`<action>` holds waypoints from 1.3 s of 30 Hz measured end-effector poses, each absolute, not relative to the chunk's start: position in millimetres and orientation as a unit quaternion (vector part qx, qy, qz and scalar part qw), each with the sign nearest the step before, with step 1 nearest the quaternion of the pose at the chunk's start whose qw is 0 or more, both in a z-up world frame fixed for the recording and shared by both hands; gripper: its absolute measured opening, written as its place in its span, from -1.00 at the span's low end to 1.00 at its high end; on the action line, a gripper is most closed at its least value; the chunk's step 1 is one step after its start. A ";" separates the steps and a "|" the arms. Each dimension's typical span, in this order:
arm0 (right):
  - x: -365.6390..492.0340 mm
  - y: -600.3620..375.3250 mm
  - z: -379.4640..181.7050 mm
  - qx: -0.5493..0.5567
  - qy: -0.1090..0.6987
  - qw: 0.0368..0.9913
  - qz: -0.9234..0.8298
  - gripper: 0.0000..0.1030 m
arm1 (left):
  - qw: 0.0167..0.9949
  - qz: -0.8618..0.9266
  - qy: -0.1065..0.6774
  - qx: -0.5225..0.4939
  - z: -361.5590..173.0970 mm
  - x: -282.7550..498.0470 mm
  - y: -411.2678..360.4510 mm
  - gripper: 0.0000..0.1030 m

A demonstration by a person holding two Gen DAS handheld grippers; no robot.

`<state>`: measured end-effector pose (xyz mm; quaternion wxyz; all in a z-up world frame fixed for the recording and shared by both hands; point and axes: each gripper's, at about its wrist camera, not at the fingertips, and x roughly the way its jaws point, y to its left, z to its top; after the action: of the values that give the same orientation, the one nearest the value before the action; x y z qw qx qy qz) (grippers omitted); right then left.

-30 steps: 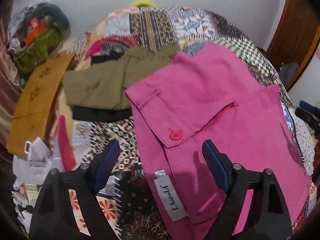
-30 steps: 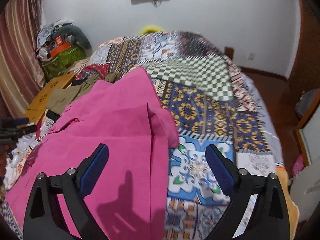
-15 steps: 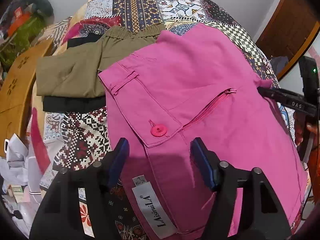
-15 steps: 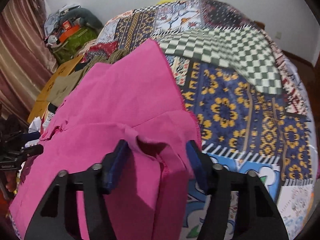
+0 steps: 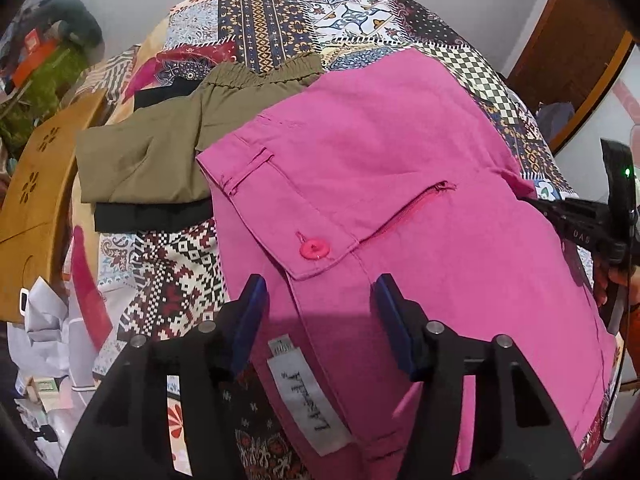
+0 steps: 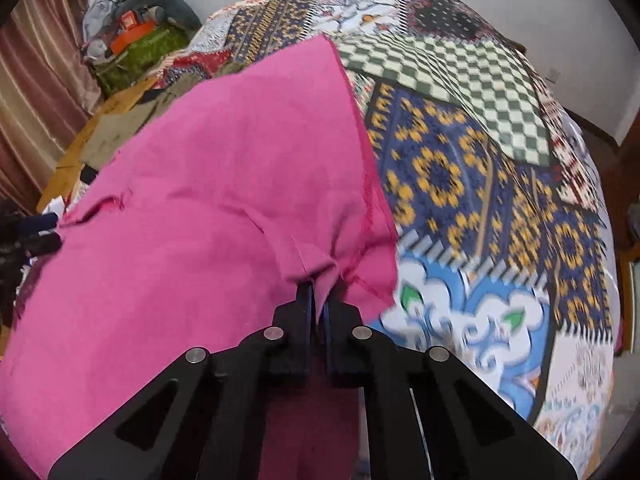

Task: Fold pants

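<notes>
- The pink pants are spread flat on the bed, over its patchwork quilt.
- Waistband end, with the button and label, is seen nearest the left gripper; the long axis can't be told for sure.
- Left gripper is held apart, straddling the waistband edge, nothing pinched.
- Right gripper is clamped together on a bunched fold at the pants' edge.
- Folded olive pants are stacked on a black garment, just beside the pink pants' waistband.
</notes>
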<state>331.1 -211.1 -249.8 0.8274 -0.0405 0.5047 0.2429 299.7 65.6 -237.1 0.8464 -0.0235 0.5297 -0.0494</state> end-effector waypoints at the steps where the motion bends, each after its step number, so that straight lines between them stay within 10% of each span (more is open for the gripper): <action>1: 327.1 -215.8 -250.8 -0.035 0.506 0.829 0.237 -0.95 | 0.845 -0.052 0.532 -0.024 -237.2 298.3 65.7 0.10; 9: 312.3 -240.3 -244.4 0.016 0.510 0.830 0.225 -0.94 | 0.830 -0.062 0.553 -0.044 -248.5 302.0 66.9 0.06; 19: 292.4 -238.8 -249.3 -0.032 0.512 0.834 0.205 -0.97 | 0.831 -0.043 0.553 0.028 -257.0 324.9 42.8 -0.85; 27: 279.7 -253.4 -237.4 -0.018 0.503 0.840 0.201 -0.94 | 0.832 -0.035 0.551 0.057 -254.9 329.7 46.1 -0.85; 29: 276.1 -255.8 -225.8 -0.008 0.487 0.848 0.208 -0.77 | 0.835 -0.032 0.547 0.046 -248.8 324.4 49.0 -0.81; 32: 283.7 -251.0 -207.9 -0.003 0.449 0.866 0.221 0.00 | 0.836 -0.036 0.546 0.026 -242.2 321.8 52.1 -0.62; 39: 333.4 -218.5 -216.5 -0.027 0.437 0.869 0.229 0.03 | 0.835 -0.042 0.548 0.026 -247.8 313.1 48.2 -0.19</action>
<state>333.4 -218.5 -216.5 0.8694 -0.0274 0.4370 0.2287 313.1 48.2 -247.8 0.8348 0.0260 0.5483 -0.0415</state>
